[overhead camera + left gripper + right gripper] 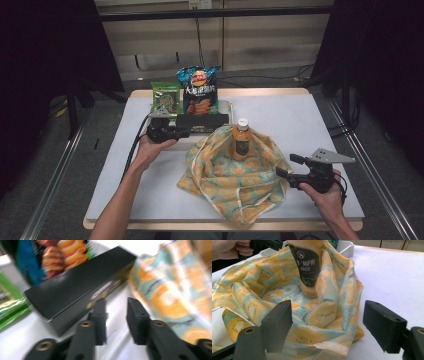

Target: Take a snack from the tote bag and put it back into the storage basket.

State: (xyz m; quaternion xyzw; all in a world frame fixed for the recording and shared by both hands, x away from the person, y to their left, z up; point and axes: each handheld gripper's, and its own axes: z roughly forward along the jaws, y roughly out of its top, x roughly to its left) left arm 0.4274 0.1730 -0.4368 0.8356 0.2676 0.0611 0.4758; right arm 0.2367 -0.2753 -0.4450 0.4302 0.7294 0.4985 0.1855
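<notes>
A cloth bag (235,172) printed with yellow fruit slices lies open in the middle of the table, and a brown bottle (242,137) with a white cap stands upright in it. My left gripper (186,132) is open beside the long black box (202,120). In the left gripper view the black box (80,287) lies just ahead and left of the left gripper (116,313), with nothing between the jaws. My right gripper (286,166) is wide open at the bag's right edge. In the right gripper view the bag (312,315) lies under the right gripper (327,322), with the bottle (308,265) behind.
A white tray (228,105) at the back holds the black box, a blue chips bag (199,90) and a green snack packet (165,97). The white mat (310,120) is bare on the right. The other hand (227,248) shows far off in the right gripper view.
</notes>
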